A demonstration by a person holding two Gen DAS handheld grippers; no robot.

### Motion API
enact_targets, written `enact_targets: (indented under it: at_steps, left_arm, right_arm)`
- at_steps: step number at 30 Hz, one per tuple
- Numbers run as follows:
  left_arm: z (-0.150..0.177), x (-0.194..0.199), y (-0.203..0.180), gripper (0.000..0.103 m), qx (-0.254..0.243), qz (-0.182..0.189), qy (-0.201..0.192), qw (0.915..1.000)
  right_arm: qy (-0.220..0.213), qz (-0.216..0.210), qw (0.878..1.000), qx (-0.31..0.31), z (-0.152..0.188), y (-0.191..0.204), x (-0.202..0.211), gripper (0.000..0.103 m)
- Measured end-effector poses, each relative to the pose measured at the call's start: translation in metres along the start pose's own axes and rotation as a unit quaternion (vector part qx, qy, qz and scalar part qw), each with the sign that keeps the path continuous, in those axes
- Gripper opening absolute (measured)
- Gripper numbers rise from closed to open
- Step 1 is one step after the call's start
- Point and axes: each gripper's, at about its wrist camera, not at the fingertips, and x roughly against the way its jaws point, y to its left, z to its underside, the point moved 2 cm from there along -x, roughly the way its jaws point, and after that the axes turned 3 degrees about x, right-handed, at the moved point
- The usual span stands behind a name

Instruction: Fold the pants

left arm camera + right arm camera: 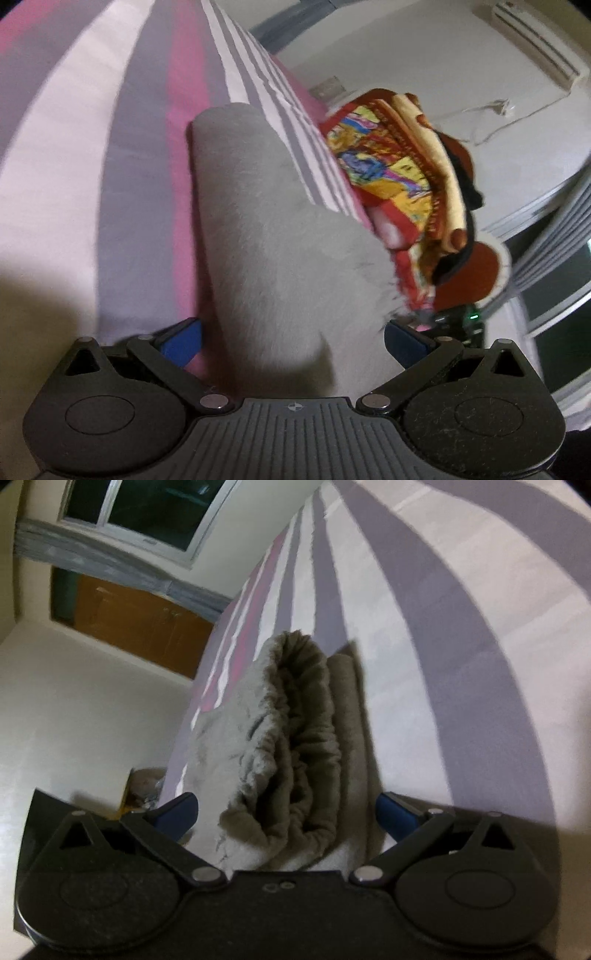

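Grey fleece pants [266, 236] lie folded lengthwise on the striped bed sheet [74, 155]. In the left wrist view the smooth folded cloth runs between my left gripper's [293, 341] spread blue fingers [183, 341], which stand apart on either side of it. In the right wrist view the gathered elastic waistband end of the pants [295, 746] lies in layers between my right gripper's [286, 812] spread blue fingers [397, 814]. Both grippers are open and straddle the pants without pinching them.
A folded red and yellow patterned blanket [402, 173] lies on the bed just beyond the pants, to the right. Past the bed's left edge are the floor [74, 701], a wooden door [140, 624] and a window [147, 513]. An air conditioner [535, 40] hangs on the wall.
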Motion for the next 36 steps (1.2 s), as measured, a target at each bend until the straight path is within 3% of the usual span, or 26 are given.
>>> enact_targets:
  at_steps: [2,4,5,6,9,13,19,26,30,31,32,33,34,35,36]
  left_arm:
    - [-0.006,-0.013,-0.005,0.101,-0.016,0.007,0.01,0.9998]
    - [-0.005,-0.026,-0.011,0.06,-0.048,-0.012,0.022,0.9985]
    - [-0.005,-0.036,-0.007,0.03,-0.044,-0.028,0.029,0.9982]
    - [-0.005,-0.04,-0.002,0.027,-0.029,-0.015,0.026,0.9991]
    - [-0.001,-0.039,0.003,0.025,-0.022,0.012,0.01,0.9996]
    - [0.003,-0.034,0.001,0.025,-0.033,0.02,-0.003,0.9993]
    - [-0.019,-0.009,-0.012,0.024,-0.039,0.055,-0.05,0.9965]
    - [-0.104,0.013,-0.019,0.024,-0.067,0.043,-0.095,0.9923]
    - [-0.161,0.01,-0.004,0.024,-0.065,0.017,-0.107,0.992]
    - [-0.172,0.003,0.007,0.025,-0.054,-0.001,-0.098,0.9937]
    - [-0.178,-0.007,0.022,0.033,-0.034,-0.026,-0.084,0.9956]
    - [-0.18,-0.019,0.042,0.053,0.0,-0.072,-0.064,0.9953]
    - [-0.179,-0.031,0.064,0.052,0.033,-0.116,-0.043,0.9918]
    - [-0.177,-0.031,0.073,0.052,0.049,-0.099,-0.056,0.9923]
    - [-0.176,-0.027,0.076,0.054,0.059,-0.083,-0.073,0.9921]
  right_arm:
    - [0.01,0.003,1.0,0.007,-0.003,-0.001,-0.009,0.085]
    - [0.02,0.004,1.0,0.011,-0.005,-0.001,-0.015,0.068]
    - [0.022,0.0,1.0,0.01,-0.006,-0.001,-0.018,0.064]
    - [0.024,0.001,1.0,0.012,-0.007,-0.001,-0.02,0.055]
    - [0.026,-0.003,1.0,0.005,-0.008,-0.003,-0.022,0.05]
    - [0.021,-0.009,1.0,-0.001,-0.009,-0.005,-0.018,0.053]
    - [0.024,-0.044,0.998,0.029,-0.031,0.016,-0.018,0.044]
    - [0.023,-0.069,0.993,0.09,-0.103,0.062,-0.049,0.044]
    - [0.015,-0.08,0.993,0.084,-0.157,0.069,-0.087,0.044]
    - [0.016,-0.077,0.994,0.08,-0.166,0.067,-0.098,0.047]
    - [0.019,-0.069,0.995,0.071,-0.174,0.06,-0.108,0.049]
    - [0.027,-0.045,0.998,0.047,-0.18,0.046,-0.122,0.06]
    - [0.043,0.001,0.999,0.019,-0.18,0.03,-0.139,0.089]
    - [0.066,0.05,0.997,-0.001,-0.176,0.014,-0.153,0.096]
    - [0.063,0.05,0.997,0.006,-0.173,0.008,-0.157,0.093]
